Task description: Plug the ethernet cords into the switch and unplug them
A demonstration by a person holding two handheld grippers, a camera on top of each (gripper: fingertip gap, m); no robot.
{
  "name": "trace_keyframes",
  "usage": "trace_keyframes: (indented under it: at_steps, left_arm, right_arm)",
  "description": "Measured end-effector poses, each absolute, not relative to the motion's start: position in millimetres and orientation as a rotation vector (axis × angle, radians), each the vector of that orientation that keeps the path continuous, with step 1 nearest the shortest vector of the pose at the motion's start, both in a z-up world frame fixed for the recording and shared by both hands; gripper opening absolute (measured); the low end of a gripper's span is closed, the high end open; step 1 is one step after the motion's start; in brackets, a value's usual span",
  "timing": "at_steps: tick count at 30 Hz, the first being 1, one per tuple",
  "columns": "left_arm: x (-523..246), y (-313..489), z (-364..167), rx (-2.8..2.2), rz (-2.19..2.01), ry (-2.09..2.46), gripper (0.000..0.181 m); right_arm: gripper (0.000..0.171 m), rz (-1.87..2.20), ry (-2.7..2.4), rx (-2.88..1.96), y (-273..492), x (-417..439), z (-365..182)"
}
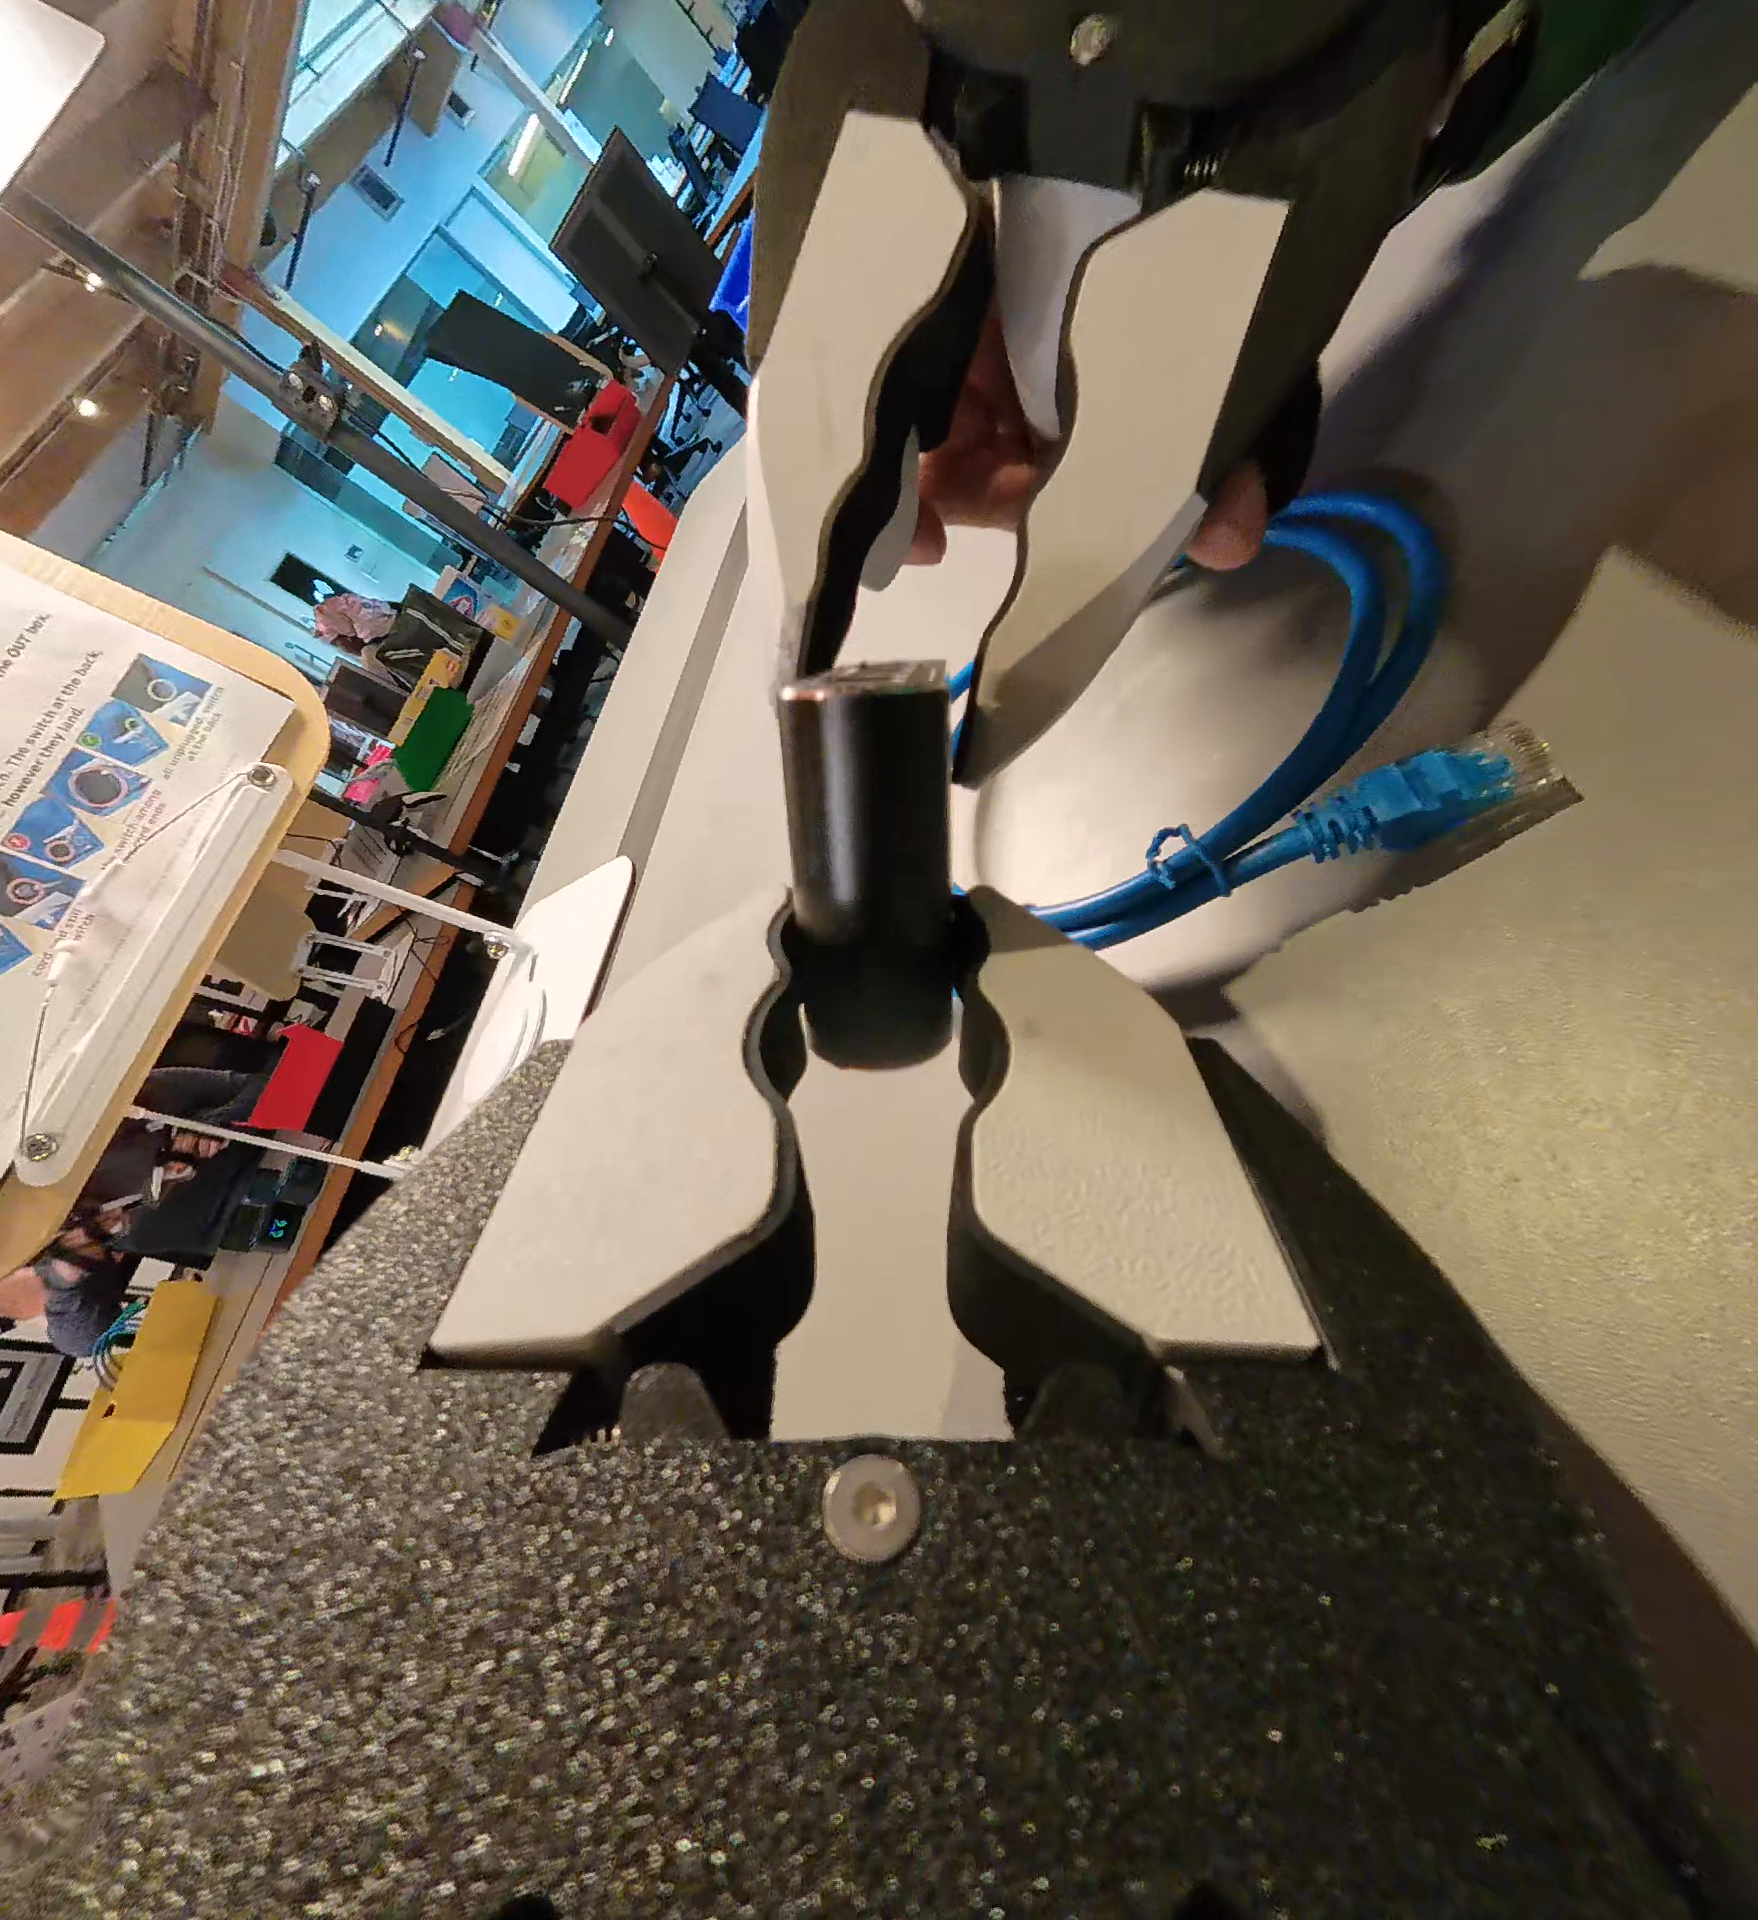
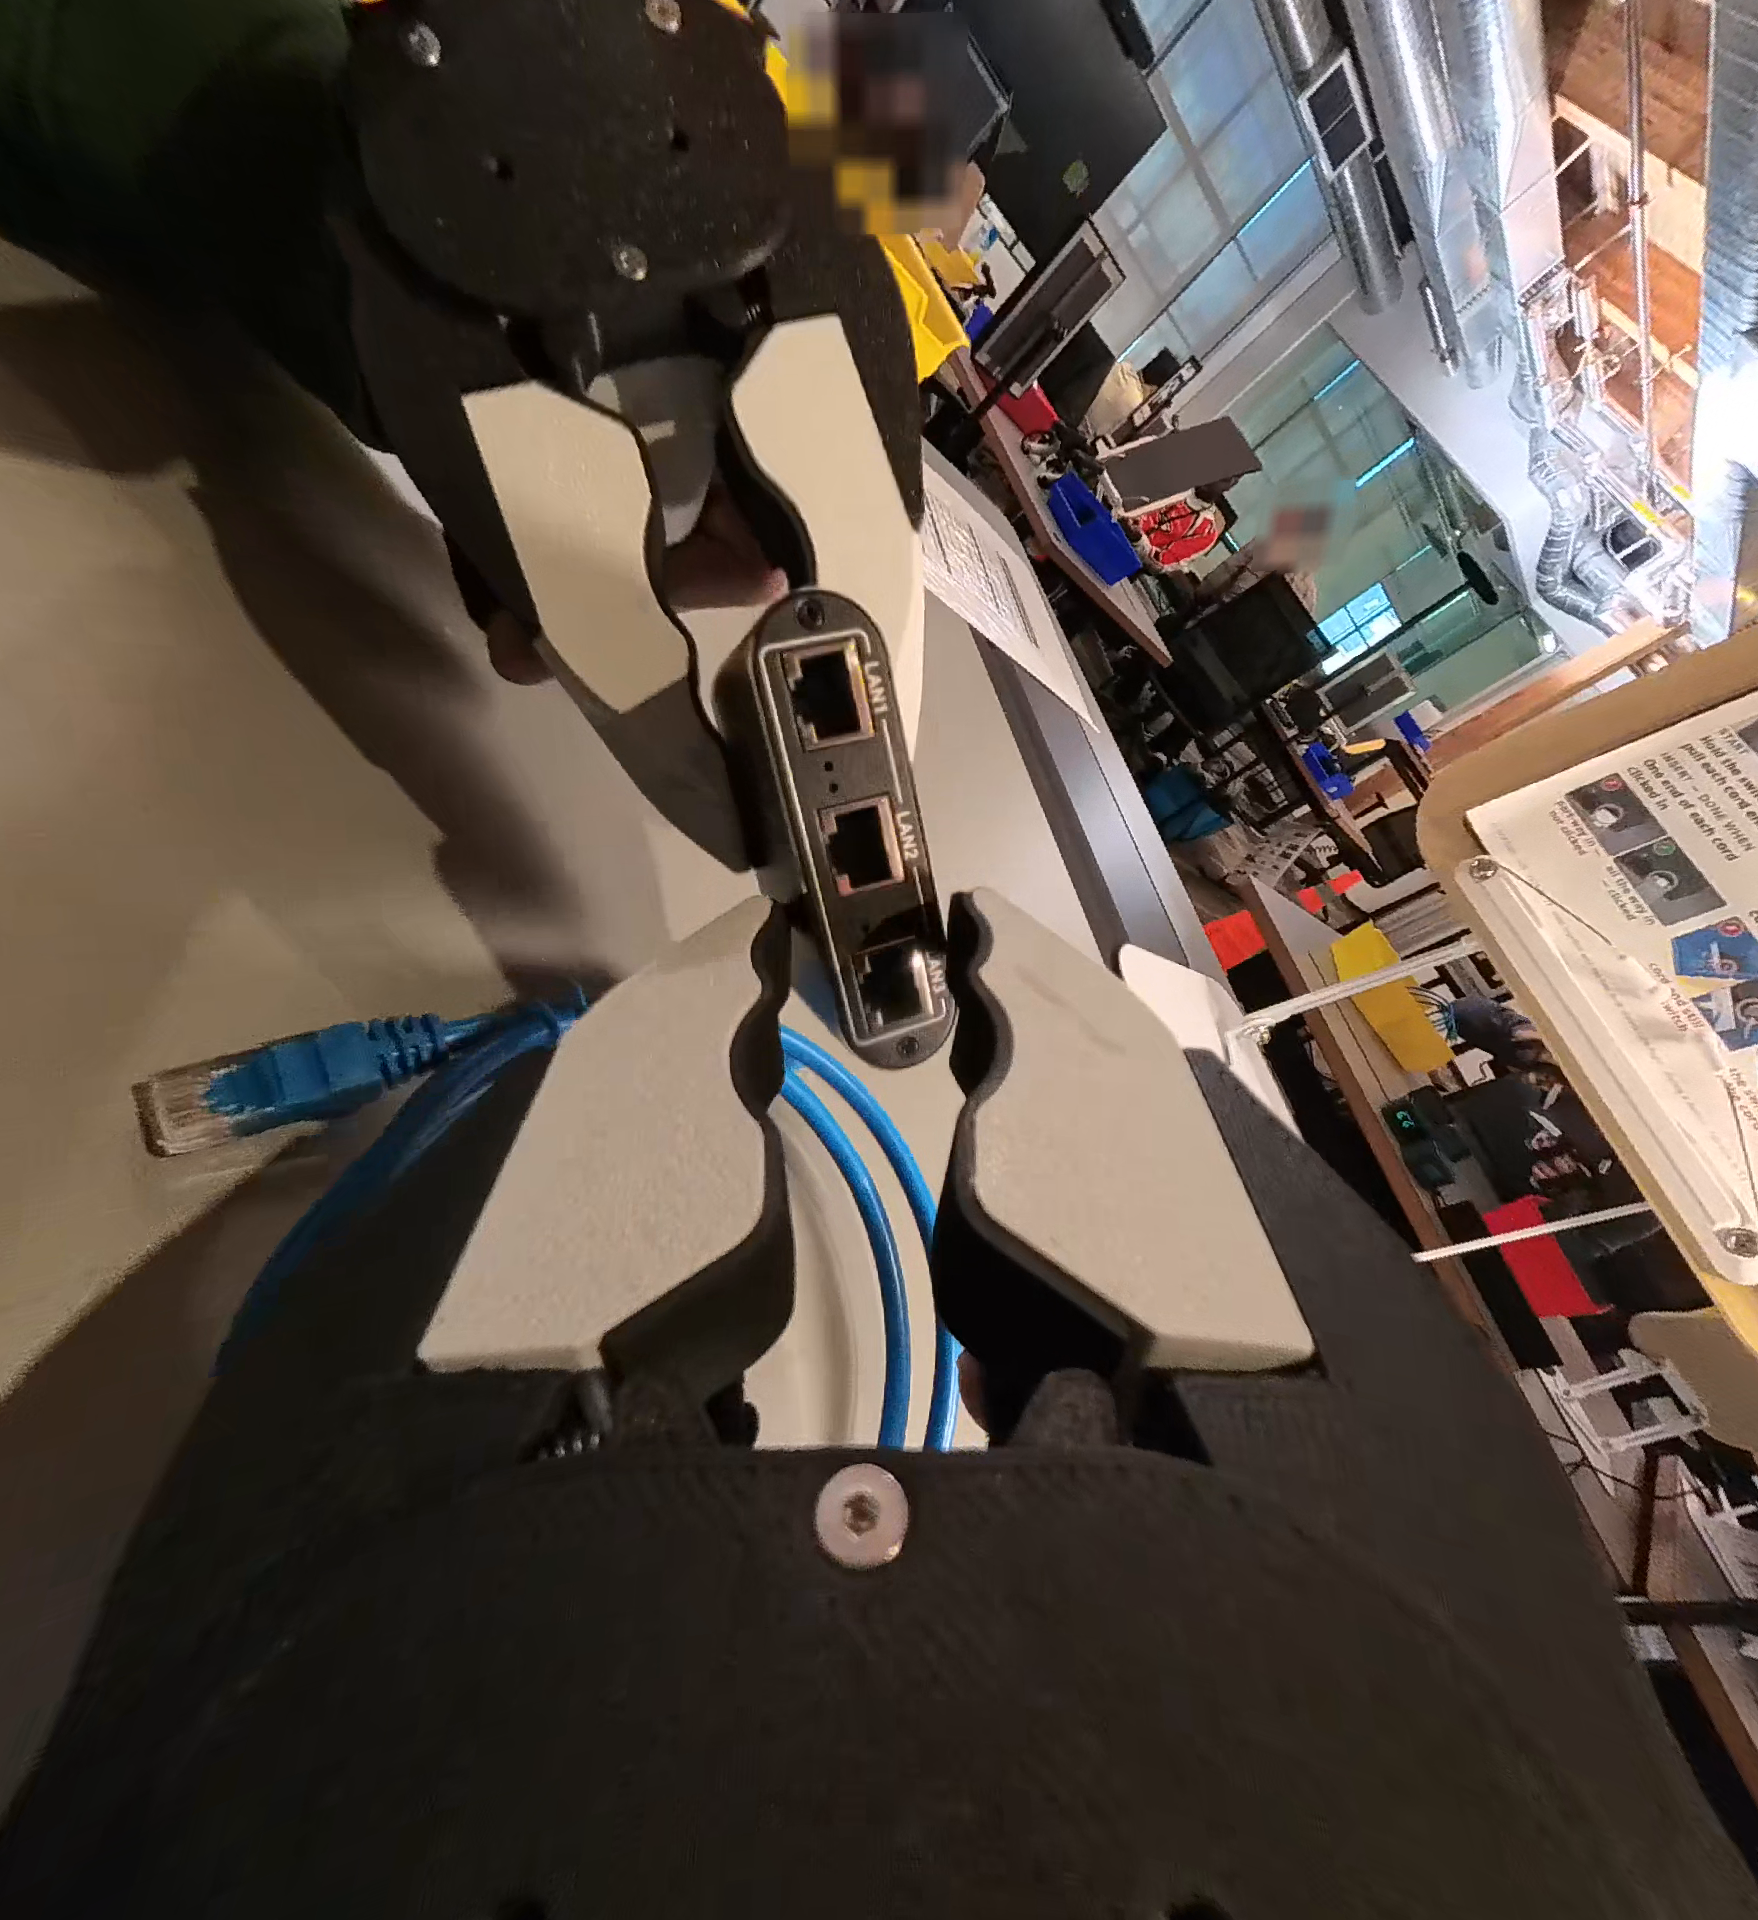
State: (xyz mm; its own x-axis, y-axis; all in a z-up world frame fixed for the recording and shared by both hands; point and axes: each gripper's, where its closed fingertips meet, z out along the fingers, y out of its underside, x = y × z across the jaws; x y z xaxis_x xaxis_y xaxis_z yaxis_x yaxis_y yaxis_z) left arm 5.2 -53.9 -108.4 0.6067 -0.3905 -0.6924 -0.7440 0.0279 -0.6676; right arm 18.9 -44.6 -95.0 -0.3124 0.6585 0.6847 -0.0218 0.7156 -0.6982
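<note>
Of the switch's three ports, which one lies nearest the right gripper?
The end port, lowest in the right wrist view, flanked by the right gripper fingertips; the other two sit farther up the switch.

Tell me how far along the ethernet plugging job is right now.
Done: nothing plugged yet; all three ports on the switch are empty. In hand: the left tool clamps one end of the switch, and the right tool flanks the other end, grip unclear. Left: the blue cord lies coiled on the table, its connector free, so plugging and unplugging both remain.
</note>
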Motion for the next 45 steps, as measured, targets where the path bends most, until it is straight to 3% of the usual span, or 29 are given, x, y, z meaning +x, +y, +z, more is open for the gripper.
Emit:
trace_keyframes:
  at_steps: [8, 14, 18, 24, 27, 31, 37, 45]
  left_arm:
    - [19.6, -58.3, -100.5, -1.526, 0.307, 0.995, 0.026]
    - [24.1, -60.4, -100.0, -1.508, 0.285, 1.013, 0.026]
    - [26.6, -61.0, -99.2, -1.495, 0.289, 1.022, 0.026]
    - [22.5, -57.7, -102.0, -1.510, 0.316, 1.007, 0.026]
    - [18.9, -52.9, -109.3, -1.537, 0.374, 1.013, 0.035]
    - [18.9, -52.1, -116.4, -1.522, 0.457, 1.070, 0.028]
    - [-2.1, -45.3, -108.8, -1.526, 0.666, 1.041, 0.028]
    - [-47.2, -41.0, -110.1, -1.617, 0.698, 0.888, 0.027]
  right_arm:
    - [0.029, 0.652, -1.803, -0.495, -41.1, 16.0, -105.4]
    - [0.041, 0.673, -1.777, -0.462, -46.6, 17.9, -99.0]
    - [0.030, 0.638, -1.796, -0.431, -49.7, 18.3, -103.9]
    - [0.028, 0.564, -1.785, -0.391, -48.6, 17.7, -102.1]
    - [0.028, 0.567, -1.786, -0.357, -56.3, 18.4, -102.5]
    - [0.028, 0.507, -1.789, -0.337, -58.2, 16.7, -106.3]
    - [0.027, 0.473, -1.752, -0.390, -43.2, 15.2, -99.2]
    - [0.039, 0.685, -1.821, -0.696, -10.9, 21.1, -97.5]
